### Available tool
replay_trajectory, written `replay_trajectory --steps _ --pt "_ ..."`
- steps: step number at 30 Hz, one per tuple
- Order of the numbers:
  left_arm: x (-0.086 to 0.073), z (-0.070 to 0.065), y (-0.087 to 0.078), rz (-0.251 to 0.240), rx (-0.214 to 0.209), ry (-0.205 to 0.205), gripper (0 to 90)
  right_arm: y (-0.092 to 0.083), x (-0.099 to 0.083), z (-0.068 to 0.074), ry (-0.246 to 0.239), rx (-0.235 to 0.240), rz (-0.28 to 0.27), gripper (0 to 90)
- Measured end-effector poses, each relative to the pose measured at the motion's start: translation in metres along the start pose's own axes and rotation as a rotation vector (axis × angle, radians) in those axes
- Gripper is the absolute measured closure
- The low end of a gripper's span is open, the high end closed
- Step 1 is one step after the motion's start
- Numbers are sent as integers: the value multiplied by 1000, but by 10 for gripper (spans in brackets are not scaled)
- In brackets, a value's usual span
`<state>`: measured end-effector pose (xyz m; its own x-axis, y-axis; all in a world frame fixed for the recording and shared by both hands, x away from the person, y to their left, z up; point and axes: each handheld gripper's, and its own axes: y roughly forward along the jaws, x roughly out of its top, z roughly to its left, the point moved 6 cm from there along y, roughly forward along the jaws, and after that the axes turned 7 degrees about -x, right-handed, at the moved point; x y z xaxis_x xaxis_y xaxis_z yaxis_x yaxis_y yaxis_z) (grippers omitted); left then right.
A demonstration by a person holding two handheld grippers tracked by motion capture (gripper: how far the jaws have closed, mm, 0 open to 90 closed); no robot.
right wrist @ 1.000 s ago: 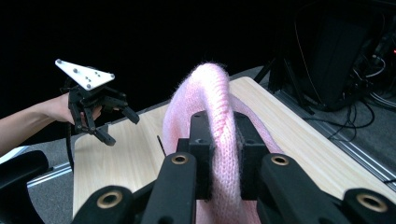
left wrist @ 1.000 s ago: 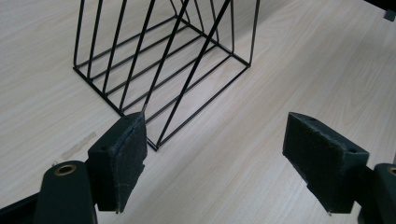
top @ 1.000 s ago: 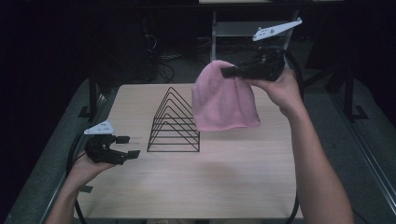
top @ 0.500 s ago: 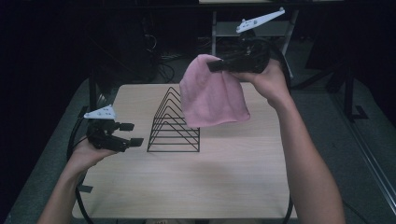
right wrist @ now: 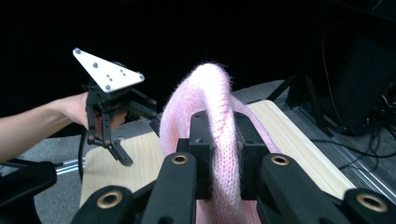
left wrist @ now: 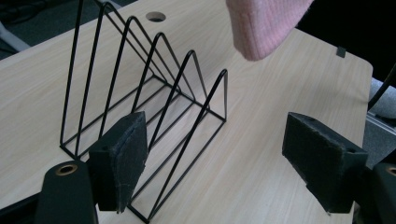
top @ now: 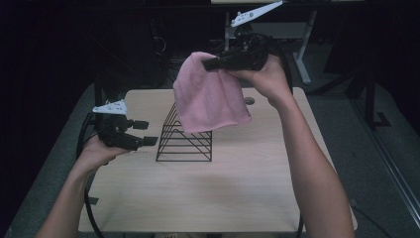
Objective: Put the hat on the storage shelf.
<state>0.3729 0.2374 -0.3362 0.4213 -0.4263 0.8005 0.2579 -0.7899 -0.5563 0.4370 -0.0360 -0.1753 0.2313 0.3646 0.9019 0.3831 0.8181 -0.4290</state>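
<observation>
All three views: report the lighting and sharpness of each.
High view: table evenly lit, surroundings nearly black, image soft. Left gripper view: bright, wire rack crisp, pink hat slightly soft at the top edge. Right gripper view: right gripper and hat sharp, background black, left gripper farther off, still clear.

A light wooden counter [top: 257, 193] with a round cable hole [top: 249, 100] near its far edge stands on grey floor [top: 376, 163], and behind it, in the dark, a white-legged desk frame [top: 301, 54] rises among loose cables [top: 168, 62].
</observation>
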Motion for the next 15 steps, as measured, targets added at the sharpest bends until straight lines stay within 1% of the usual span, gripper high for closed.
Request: replay_trajectory --steps 3,4,6,8,11,13,15 --pt "5 -1 1 0 19 16 218 4 5 3 -4 8 -2 804" --pt "5 -1 1 0 19 16 216 6 6 4 -9 11 -1 804" --pt "11 -2 0 -13 18 18 216 9 8 6 -13 19 -7 804" --pt "16 -3 1 -28 6 18 216 12 10 8 -16 25 -9 804" --pt "21 -3 3 -55 -40 9 238 18 13 10 -14 38 -15 804" --pt "23 -2 4 -60 -48 7 241 21 15 11 -14 44 -16 804" --pt "24 -1 5 -61 -51 5 264 23 16 12 -19 46 -18 804"
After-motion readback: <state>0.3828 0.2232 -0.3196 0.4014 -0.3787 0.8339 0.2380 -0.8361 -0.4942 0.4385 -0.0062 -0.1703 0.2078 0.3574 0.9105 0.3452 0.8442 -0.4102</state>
